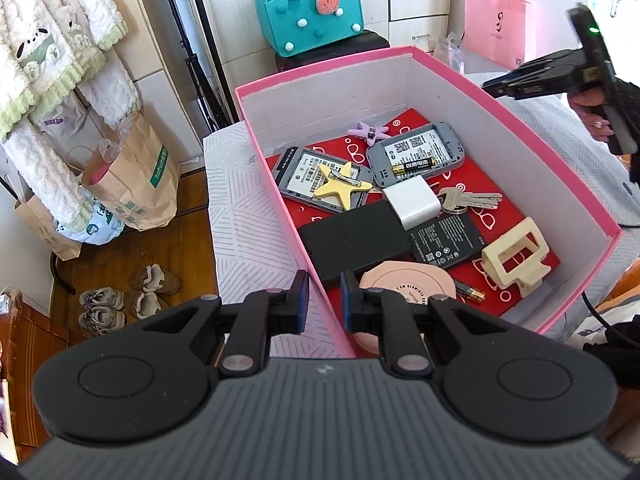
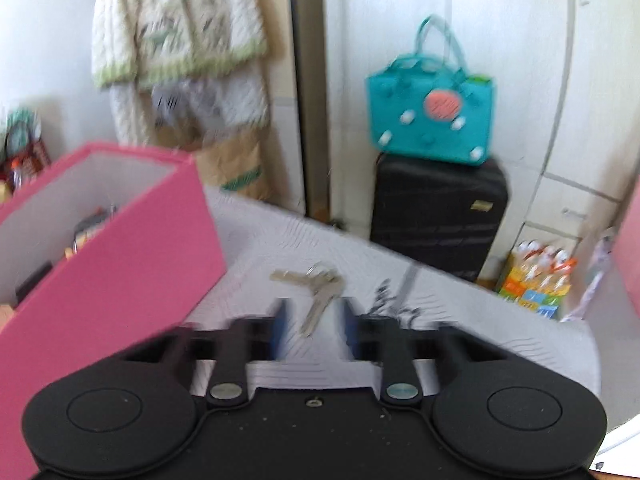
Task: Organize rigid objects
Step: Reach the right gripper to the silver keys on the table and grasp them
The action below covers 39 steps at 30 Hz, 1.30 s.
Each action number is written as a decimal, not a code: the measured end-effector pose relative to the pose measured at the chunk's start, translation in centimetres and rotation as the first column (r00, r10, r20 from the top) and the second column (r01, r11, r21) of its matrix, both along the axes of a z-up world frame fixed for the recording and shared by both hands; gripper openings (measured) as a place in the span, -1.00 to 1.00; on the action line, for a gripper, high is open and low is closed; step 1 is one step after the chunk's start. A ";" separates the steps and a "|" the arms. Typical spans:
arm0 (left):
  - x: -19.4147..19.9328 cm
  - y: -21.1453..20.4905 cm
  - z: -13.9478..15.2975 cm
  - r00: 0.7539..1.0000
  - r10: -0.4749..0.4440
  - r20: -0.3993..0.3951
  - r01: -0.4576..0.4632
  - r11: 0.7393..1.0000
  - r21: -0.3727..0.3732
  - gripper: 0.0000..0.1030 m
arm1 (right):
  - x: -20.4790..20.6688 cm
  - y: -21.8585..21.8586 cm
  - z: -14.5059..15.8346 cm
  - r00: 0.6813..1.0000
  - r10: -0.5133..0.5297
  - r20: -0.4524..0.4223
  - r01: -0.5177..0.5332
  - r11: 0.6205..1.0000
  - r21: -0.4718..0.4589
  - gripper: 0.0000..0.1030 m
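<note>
A pink box [image 1: 516, 128] with white inner walls holds several small rigid items: two grey devices, a yellow star clip [image 1: 338, 187], a white charger [image 1: 414, 202], a key bunch [image 1: 468, 199], a black phone [image 1: 354, 242], a cream claw clip [image 1: 514, 256], a pink disc [image 1: 408, 284]. My left gripper [image 1: 324, 300] is open and empty, straddling the box's near-left wall. My right gripper [image 2: 314, 326] is open above a second key bunch [image 2: 318, 294] lying on the white quilted surface beside the box [image 2: 120, 264]. It also shows in the left wrist view [image 1: 496, 86].
A teal felt bag [image 2: 430, 120] sits on a black suitcase [image 2: 438, 212] by white cabinets. A small dark item [image 2: 390, 300] lies right of the loose keys. Paper bags [image 1: 132, 184] and shoes [image 1: 132, 296] stand on the wooden floor at left. A pink bag [image 1: 498, 28] hangs at the back right.
</note>
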<state>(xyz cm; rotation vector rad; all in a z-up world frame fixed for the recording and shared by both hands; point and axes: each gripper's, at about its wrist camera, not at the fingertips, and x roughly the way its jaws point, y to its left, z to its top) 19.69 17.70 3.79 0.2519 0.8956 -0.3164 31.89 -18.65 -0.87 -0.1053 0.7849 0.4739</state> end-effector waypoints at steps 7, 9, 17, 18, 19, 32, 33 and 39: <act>0.0 -0.6 -0.1 1.000 -0.006 0.000 0.006 1.000 0.027 -0.73 | 3.1 2.6 -1.9 0.998 -0.066 0.006 0.066 0.997 -0.037 -0.22; -0.1 -0.5 -0.1 1.000 -0.004 0.003 0.004 1.000 0.023 -0.73 | 4.0 2.6 -2.8 0.994 -0.108 0.000 0.108 0.993 -0.037 -0.22; -0.1 -0.2 -0.1 1.000 -0.001 0.009 0.001 1.000 0.006 -0.73 | 3.5 1.5 -2.9 0.992 -0.126 0.004 0.125 0.988 0.091 -0.50; -0.2 -0.2 -0.1 1.000 0.000 0.011 0.000 1.000 0.004 -0.73 | 3.1 1.4 -2.6 0.993 -0.121 0.009 0.120 0.988 0.101 -0.50; -0.2 -0.1 -0.1 1.000 0.003 0.013 -0.003 1.000 0.000 -0.73 | 2.7 1.4 -2.2 0.993 -0.113 0.017 0.111 0.988 0.105 -0.50; -0.4 0.2 -0.1 1.000 0.018 0.024 -0.017 0.999 -0.029 -0.73 | -2.3 1.2 3.3 0.988 -0.068 0.141 0.054 0.994 0.099 -0.50; -0.4 0.2 -0.1 1.000 0.018 0.024 -0.017 0.999 -0.030 -0.73 | -2.6 1.2 3.9 0.987 -0.066 0.149 0.052 0.994 0.099 -0.50; -0.3 0.4 -0.1 0.999 0.028 0.020 -0.027 0.999 -0.046 -0.73 | -3.9 1.2 7.7 0.979 -0.084 0.184 0.057 0.988 0.143 -0.50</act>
